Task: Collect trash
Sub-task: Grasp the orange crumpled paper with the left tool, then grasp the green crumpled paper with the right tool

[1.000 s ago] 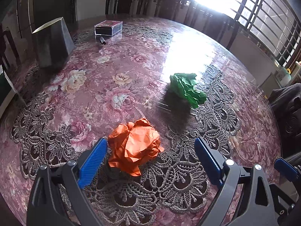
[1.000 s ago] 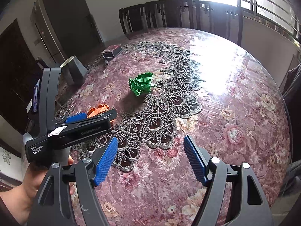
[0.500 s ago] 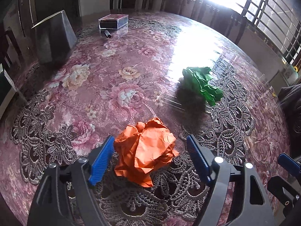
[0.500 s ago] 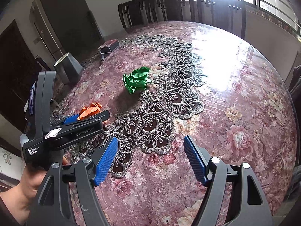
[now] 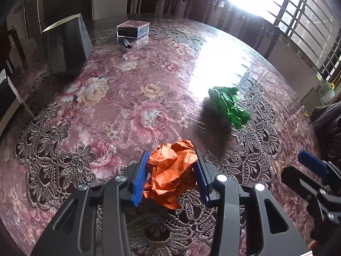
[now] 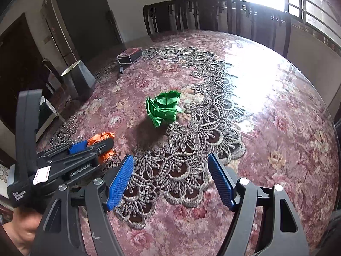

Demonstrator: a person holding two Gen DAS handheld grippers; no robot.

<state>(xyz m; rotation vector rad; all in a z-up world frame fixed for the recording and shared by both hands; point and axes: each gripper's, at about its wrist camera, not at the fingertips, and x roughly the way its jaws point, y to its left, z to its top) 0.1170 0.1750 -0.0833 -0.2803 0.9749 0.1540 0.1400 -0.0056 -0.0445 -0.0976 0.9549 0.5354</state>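
Note:
My left gripper is shut on a crumpled orange paper ball, its blue pads pressing both sides, low over the lace table mat. The ball also shows in the right wrist view, mostly hidden behind the left gripper. A crumpled green paper ball lies on the table farther ahead and to the right; it also shows in the right wrist view. My right gripper is open and empty above the lace mat, short of the green ball.
A dark metal bin with an open top stands at the far left of the floral table. A clear box and a small dark cylinder lie at the back. Chairs ring the far edge.
My left gripper moved forward around the orange ball and closed on it. The right gripper moved forward toward the green ball and stayed open.

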